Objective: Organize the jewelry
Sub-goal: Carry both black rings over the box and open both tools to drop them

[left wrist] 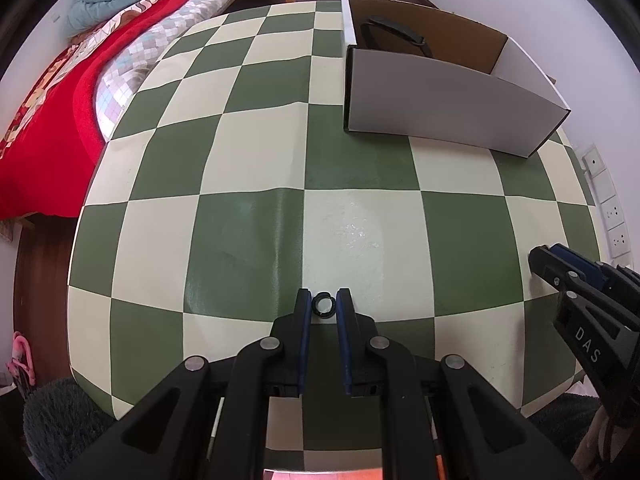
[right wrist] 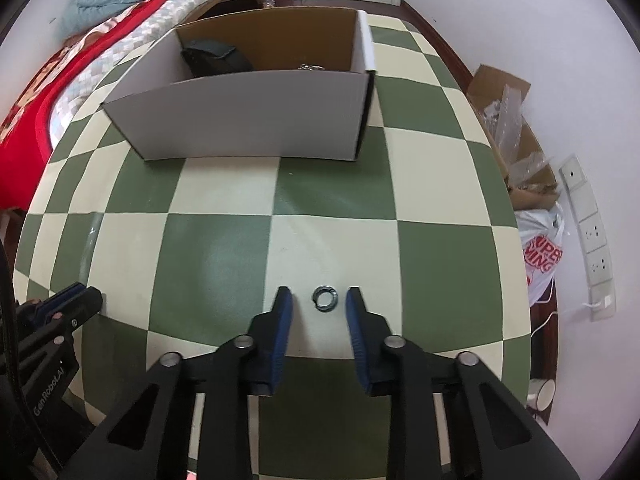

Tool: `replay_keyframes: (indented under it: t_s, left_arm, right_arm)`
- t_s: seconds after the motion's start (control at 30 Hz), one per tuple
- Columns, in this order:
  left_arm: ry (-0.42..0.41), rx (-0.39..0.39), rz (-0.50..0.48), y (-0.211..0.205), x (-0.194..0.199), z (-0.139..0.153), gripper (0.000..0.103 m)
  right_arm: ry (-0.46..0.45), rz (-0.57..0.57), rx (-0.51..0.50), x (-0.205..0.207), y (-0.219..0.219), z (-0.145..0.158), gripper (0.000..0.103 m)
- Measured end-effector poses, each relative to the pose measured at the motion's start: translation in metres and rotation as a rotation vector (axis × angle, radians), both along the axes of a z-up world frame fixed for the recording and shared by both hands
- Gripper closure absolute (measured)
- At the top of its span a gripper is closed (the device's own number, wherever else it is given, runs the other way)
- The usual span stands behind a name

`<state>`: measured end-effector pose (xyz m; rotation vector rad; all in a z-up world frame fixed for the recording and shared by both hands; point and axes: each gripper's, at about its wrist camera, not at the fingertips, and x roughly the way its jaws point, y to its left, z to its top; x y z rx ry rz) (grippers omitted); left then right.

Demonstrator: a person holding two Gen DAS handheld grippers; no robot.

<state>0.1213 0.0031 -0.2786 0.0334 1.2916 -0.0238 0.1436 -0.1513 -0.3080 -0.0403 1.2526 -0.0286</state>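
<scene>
A small dark ring (left wrist: 323,305) sits between the fingertips of my left gripper (left wrist: 324,303), whose pads close tightly on it just above the checkered tablecloth. In the right wrist view another dark ring (right wrist: 325,298) lies on a cream square between the open fingers of my right gripper (right wrist: 319,300), touching neither pad. A white cardboard box (left wrist: 448,104) with a brown inside stands at the far side; it also shows in the right wrist view (right wrist: 248,116). It holds a black pouch (right wrist: 214,60) and a small silver piece (right wrist: 310,67).
The table carries a green and cream checkered cloth (left wrist: 248,240). A bed with a red blanket (left wrist: 52,120) is to the left. Cardboard and plastic bags (right wrist: 520,152) lie on the floor to the right, beside wall sockets (right wrist: 592,240).
</scene>
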Motion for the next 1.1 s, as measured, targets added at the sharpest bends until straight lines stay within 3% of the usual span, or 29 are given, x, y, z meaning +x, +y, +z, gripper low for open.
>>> replay_keyframes:
  t_s: [0.1,0.7,0.9,1.1]
  left_arm:
    - [-0.003,0.000,0.002,0.001,0.000,0.001,0.093]
    - [-0.033,-0.036,0.013,0.004,0.003,0.023,0.093]
    - [-0.065,-0.057,0.005,0.000,0.016,0.054,0.093]
    - [-0.128,-0.059,-0.013,-0.009,0.043,0.095,0.093]
  right_arm:
    - [0.000,0.006,-0.003,0.000,0.001,0.001,0.090]
    - [-0.018,-0.018,0.051,-0.004,-0.004,0.009,0.092]
    - [-0.073,-0.038,0.119,-0.004,-0.010,0.041,0.092]
    - [-0.171,-0.047,0.183,0.013,-0.015,0.100,0.091]
